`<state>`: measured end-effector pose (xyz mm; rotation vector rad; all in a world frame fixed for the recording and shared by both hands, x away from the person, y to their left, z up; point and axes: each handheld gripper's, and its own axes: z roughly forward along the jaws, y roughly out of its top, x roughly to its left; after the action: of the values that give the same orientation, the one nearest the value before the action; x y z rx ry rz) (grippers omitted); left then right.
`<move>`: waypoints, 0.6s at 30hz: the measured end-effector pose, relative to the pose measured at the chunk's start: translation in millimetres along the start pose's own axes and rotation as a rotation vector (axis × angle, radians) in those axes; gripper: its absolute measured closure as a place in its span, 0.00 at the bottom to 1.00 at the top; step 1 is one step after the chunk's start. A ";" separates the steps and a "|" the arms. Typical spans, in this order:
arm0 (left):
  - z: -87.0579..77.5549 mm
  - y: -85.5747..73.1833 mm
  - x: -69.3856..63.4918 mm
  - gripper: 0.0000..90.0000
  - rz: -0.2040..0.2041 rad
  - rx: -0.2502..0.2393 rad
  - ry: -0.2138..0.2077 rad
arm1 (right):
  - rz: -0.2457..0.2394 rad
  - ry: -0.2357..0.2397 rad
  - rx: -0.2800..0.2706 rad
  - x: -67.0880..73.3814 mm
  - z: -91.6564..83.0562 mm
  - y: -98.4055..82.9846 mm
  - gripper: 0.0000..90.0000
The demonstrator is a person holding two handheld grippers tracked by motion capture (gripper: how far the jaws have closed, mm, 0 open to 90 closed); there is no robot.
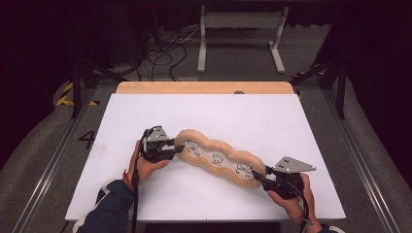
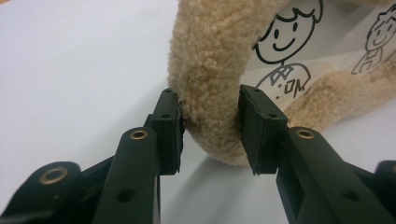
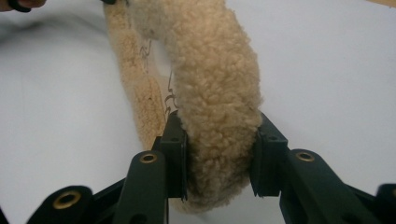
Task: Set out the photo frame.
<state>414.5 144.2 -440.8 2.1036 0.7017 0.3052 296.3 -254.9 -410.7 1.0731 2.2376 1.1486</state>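
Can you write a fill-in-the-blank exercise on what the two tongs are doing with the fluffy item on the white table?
1. Both tongs grip the tan plush case by its fluffy ____.
2. The left tongs hold one end of it, and the right tongs hold the ____ end.
3. Its clear middle shows ____ cartoon figures in the high view.
4. It lies on a ____ table.

Missing words: rim; opposite; three; white
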 end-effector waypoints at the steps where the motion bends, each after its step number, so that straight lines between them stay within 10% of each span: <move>1: -2.2 -1.9 -1.2 0.69 -0.005 -0.002 0.003 | 0.001 -0.003 -0.001 -1.6 2.1 1.3 0.72; 18: -22.1 -18.5 -23.3 0.66 -0.013 -0.007 0.063 | -0.031 -0.026 -0.002 -9.0 21.6 9.7 0.67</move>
<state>378.8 153.8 -441.9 2.0893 0.7497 0.3682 320.1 -247.6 -415.2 1.0424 2.2248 1.1177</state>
